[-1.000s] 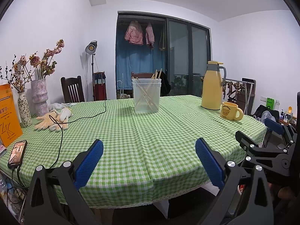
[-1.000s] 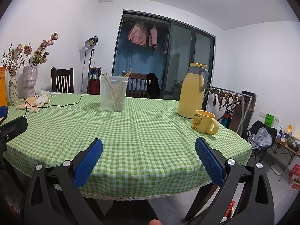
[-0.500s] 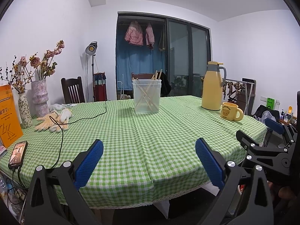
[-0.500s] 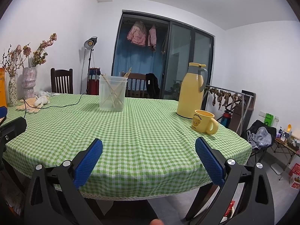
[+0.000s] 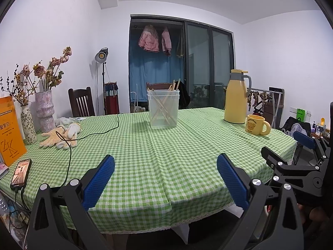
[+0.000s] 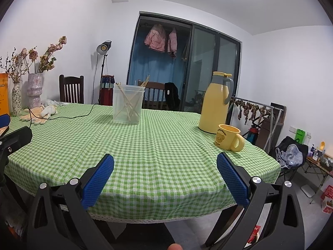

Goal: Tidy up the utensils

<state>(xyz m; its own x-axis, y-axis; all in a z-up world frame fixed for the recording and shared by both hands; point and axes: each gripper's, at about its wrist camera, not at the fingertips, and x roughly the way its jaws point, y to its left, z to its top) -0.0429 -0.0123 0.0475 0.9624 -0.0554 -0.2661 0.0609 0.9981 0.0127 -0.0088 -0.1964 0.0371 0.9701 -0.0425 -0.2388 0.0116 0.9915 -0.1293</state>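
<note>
A clear plastic container (image 5: 163, 109) (image 6: 128, 104) stands near the far middle of the green checked table (image 5: 166, 156) (image 6: 162, 152), with several wooden chopsticks (image 5: 164, 108) (image 6: 130, 106) leaning inside it. My left gripper (image 5: 165, 181) is open at the table's near edge, far from the container, with nothing between its blue pads. My right gripper (image 6: 165, 179) is open too, also at the near edge and holding nothing. It shows at the right side of the left wrist view as well, as right gripper (image 5: 295, 156).
A yellow thermos (image 5: 236, 96) (image 6: 214, 104) and a yellow mug (image 5: 257, 125) (image 6: 229, 138) stand at the right. Gloves (image 5: 60, 135), a black cable (image 5: 83, 137), a phone (image 5: 20, 173), an orange box (image 5: 9, 129) and two vases (image 5: 42, 110) occupy the left side. Chairs stand behind.
Both grippers have drifted slightly; the views shift a little. Both stay open and nothing on the table has moved.
</note>
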